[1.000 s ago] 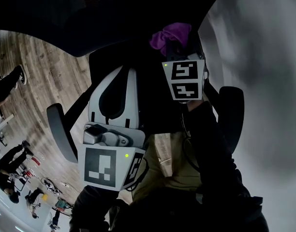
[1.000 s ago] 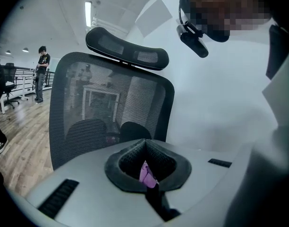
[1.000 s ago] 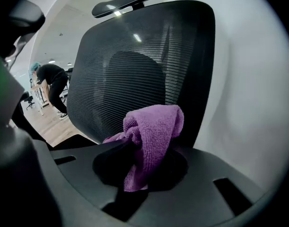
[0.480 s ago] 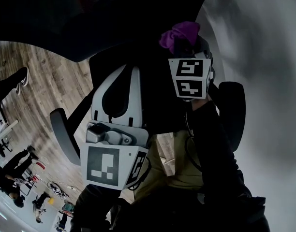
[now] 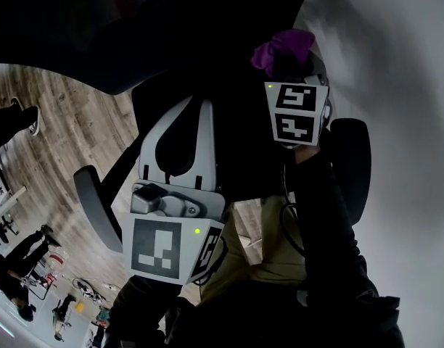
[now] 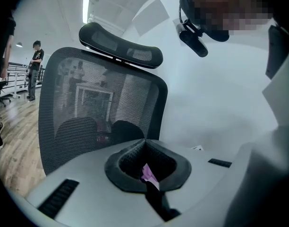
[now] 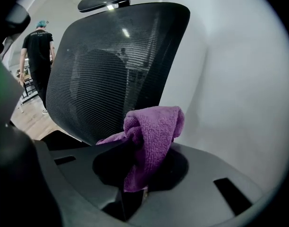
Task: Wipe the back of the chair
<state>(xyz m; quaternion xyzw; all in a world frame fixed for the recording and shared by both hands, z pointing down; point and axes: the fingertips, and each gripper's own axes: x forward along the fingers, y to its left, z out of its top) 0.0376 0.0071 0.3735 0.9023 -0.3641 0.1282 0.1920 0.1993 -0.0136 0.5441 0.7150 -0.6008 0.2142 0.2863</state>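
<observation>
The black mesh chair back (image 6: 102,112) with its headrest (image 6: 121,44) stands upright in front of both grippers. In the right gripper view the same chair back (image 7: 116,65) fills the left half. My right gripper (image 7: 140,148) is shut on a purple cloth (image 7: 151,136), bunched up just short of the mesh near the back's right edge. From the head view the cloth (image 5: 284,48) sits above the right gripper (image 5: 291,67). My left gripper (image 5: 196,107) is shut, lower and to the left, apart from the chair. A small purple scrap (image 6: 147,173) shows between its pads.
Two chair armrests (image 5: 91,201) (image 5: 350,162) flank the grippers. A white wall (image 5: 396,122) is close on the right and wooden floor (image 5: 70,129) lies to the left. A person in a black T-shirt (image 7: 38,56) stands beyond the chair, and another person (image 6: 36,65) stands further off.
My right gripper has moved to the right and slightly up with the purple cloth. The left gripper has barely shifted.
</observation>
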